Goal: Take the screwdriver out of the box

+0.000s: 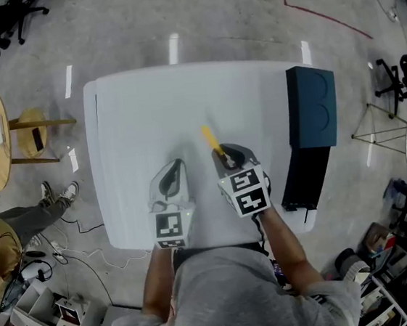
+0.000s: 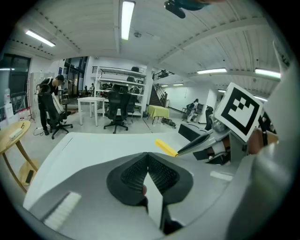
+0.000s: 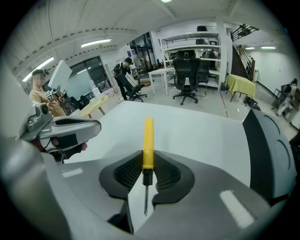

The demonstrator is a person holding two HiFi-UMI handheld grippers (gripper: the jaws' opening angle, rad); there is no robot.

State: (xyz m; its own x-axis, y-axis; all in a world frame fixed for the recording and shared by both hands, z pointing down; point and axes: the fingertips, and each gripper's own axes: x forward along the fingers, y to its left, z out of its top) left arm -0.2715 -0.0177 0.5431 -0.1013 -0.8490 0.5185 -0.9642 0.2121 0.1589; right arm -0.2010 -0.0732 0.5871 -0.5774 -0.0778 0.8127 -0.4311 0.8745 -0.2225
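Yellow screwdriver in right tool, shaft only in right gripper view

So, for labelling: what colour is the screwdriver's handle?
The screwdriver handle is yellow; right gripper view shows it best.

The screwdriver has a yellow handle and a thin dark metal shaft. It is clamped between the jaws of the right gripper, out over the white table, handle pointing far. The dark blue box stands at the table's right edge, well apart.
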